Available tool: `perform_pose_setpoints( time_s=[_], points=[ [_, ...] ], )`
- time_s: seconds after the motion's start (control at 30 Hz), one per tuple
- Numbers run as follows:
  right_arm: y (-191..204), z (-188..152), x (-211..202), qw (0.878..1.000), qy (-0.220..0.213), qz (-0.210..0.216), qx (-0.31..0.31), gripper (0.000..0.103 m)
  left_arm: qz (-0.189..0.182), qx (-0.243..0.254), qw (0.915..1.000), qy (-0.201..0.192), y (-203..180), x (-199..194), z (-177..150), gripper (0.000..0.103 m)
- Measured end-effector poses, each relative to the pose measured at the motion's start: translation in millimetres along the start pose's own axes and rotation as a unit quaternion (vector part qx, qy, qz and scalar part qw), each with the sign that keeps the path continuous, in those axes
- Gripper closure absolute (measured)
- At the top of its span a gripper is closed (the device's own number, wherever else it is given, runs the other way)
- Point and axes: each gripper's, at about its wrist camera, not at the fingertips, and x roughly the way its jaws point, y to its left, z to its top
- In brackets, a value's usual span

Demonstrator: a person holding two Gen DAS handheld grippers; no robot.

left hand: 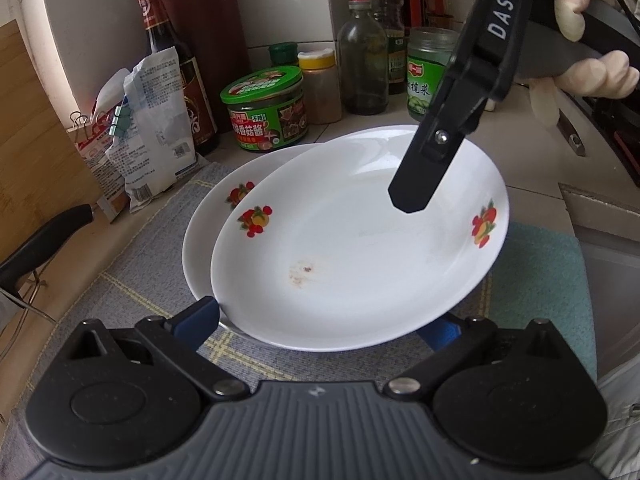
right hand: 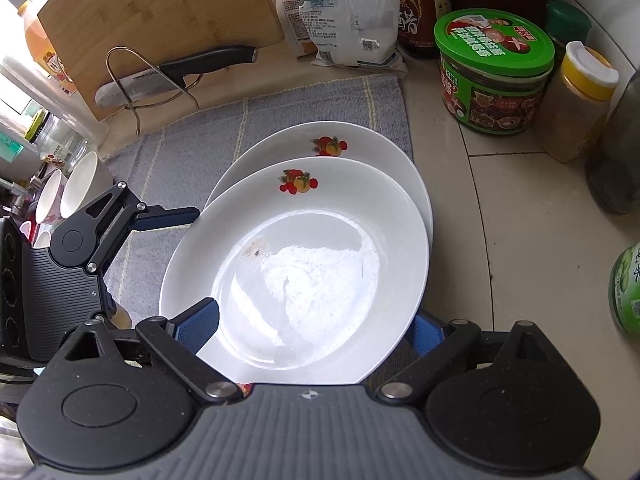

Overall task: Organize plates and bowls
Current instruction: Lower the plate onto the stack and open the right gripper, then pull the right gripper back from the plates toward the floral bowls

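Two white plates with little fruit pictures sit on a grey-blue cloth (right hand: 192,152) on the bench (right hand: 520,240). The top plate (left hand: 352,248) lies on the bottom plate (left hand: 204,216) but not evenly: it is pushed to one side, so part of the bottom plate's rim peeks out from under it. In the left wrist view, the left claw (left hand: 320,330) is spread wide, and the near edge of the top plate sits right between its two blue fingers (left hand: 198,316). One finger is at the plate's left edge and the other is mostly hidden under the plate's right edge. I cannot tell if the fingers touch the plate. In the right wrist view, the right claw (right hand: 312,328) is also spread wide, with the near edge of the top plate between its blue fingers (right hand: 200,326), one at each side of the rim. It does not look like it is squeezing the plate. From the left claw, the right claw reaches in from the upper right, held by a gloved hand (left hand: 580,40), with one black finger hanging over the far part of the top plate. Past the plates, further from both claws, stand a green-lidded jar (right hand: 494,76), bottles and a white bag (right hand: 352,12). A knife (right hand: 180,72) rests on a wire stand by a wooden board (right hand: 152,12).
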Motion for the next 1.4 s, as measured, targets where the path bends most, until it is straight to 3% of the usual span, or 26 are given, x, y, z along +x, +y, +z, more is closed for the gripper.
perform_pose_setpoints(
  time_s=[0.8, 1.07, 1.27, 1.4],
  points=[
    [17, 4, 1, 0.998, 0.046, -0.041, -0.001, 0.000, -0.018, -0.030, 0.9990, -0.027, -2, -16, -5, 0.001],
    [13, 5, 2, 0.997, 0.055, -0.032, 0.037, 0.000, -0.018, -0.044, 0.9983, -0.035, 0, -17, -8, 0.001],
    [17, 4, 1, 0.998, 0.043, -0.022, 0.037, 0.000, -0.007, -0.057, 0.9975, -0.041, 4, -18, -11, 0.001],
    [26, 2, -5, 1.000, 0.007, -0.020, 0.020, 0.000, 0.011, -0.088, 0.9941, -0.063, 11, -24, -12, 0.001]
  ],
)
